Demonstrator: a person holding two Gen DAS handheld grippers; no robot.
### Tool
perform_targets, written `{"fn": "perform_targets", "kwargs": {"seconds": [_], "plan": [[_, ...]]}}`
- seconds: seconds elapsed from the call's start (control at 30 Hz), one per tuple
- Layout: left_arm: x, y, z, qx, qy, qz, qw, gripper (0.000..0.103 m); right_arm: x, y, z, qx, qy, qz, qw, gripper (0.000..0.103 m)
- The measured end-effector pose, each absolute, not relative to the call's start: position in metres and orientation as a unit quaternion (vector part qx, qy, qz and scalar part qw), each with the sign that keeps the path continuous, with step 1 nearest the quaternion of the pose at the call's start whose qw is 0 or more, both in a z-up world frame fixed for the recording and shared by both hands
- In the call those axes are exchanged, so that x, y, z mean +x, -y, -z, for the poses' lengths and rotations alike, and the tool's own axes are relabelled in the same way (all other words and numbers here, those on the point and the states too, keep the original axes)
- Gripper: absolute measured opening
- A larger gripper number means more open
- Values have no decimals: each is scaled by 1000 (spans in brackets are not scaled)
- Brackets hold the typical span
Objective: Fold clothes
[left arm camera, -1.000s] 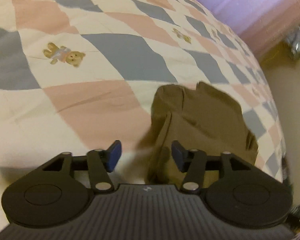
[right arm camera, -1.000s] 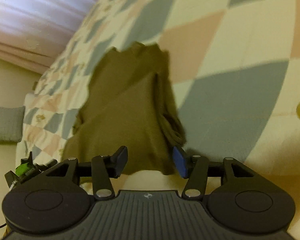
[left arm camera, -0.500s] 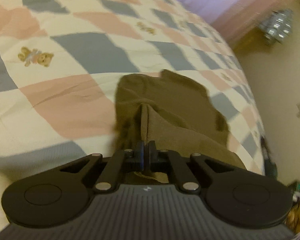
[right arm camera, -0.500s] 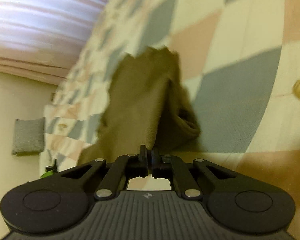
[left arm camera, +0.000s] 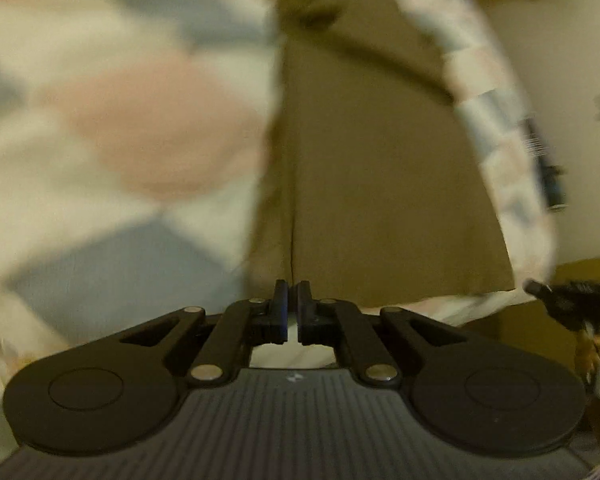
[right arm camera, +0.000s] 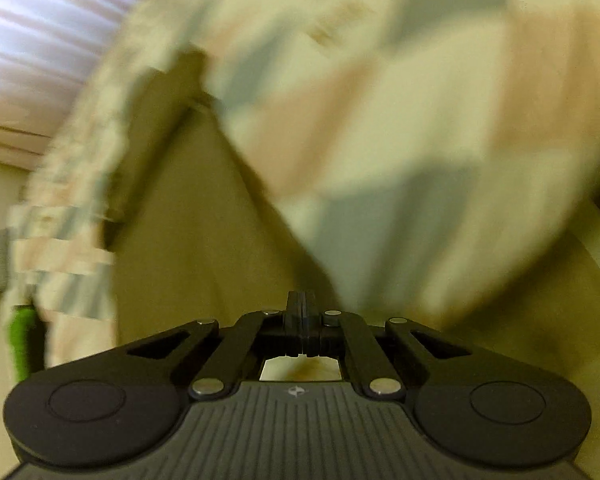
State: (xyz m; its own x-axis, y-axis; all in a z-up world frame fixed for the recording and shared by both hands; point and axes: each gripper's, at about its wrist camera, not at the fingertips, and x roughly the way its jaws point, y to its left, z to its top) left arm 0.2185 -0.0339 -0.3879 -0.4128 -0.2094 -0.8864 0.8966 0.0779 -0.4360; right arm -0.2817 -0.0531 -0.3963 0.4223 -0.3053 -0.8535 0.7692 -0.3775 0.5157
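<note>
My left hand-held gripper [left arm camera: 292, 306] is clenched on one edge of the olive-brown garment [left arm camera: 380, 168], its blue-padded fingers [left arm camera: 281, 308] pinching the cloth where a seam runs straight up from them. My right hand-held gripper [right arm camera: 303, 316] is pressed closed on another edge of the same garment [right arm camera: 188, 232]. The cloth stretches taut away from both grips and reaches back to the bed, whose checked quilt [left arm camera: 132, 128] of pink, grey and cream squares lies beneath it, heavily blurred in both views. In the right wrist view a pale curtain [right arm camera: 40, 40] hangs beyond the quilt [right arm camera: 400, 100].
</note>
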Motion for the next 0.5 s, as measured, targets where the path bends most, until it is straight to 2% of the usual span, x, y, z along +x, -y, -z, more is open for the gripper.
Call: {"fn": "perform_targets", "kwargs": {"seconds": [0.1,0.13,0.27,0.33,0.4,0.43,0.47,0.5], "plan": [[225,36,398,332,-576,578,472,1,-280,56,412,651,-213,537,492,8],[229,38,387,324,-573,582,477,1,-276,61,400,629,-211,544,514,8],[223,75,347,268,-545,623,492,4,-246,109,369,548,-210,500,636,23],[199,103,362,281,-535,632,486,14,-230,141,392,571,-223,451,649,23],[175,130,400,350,-544,599,473,14,-221,170,426,595,-298,424,614,20],[167,142,417,382,-552,576,466,0,-222,184,434,602,-328,413,600,11],[166,152,419,389,-564,562,464,0,-228,197,432,610,-337,400,595,8],[169,161,408,372,-567,568,465,1,-234,211,425,613,-339,390,598,10]]}}
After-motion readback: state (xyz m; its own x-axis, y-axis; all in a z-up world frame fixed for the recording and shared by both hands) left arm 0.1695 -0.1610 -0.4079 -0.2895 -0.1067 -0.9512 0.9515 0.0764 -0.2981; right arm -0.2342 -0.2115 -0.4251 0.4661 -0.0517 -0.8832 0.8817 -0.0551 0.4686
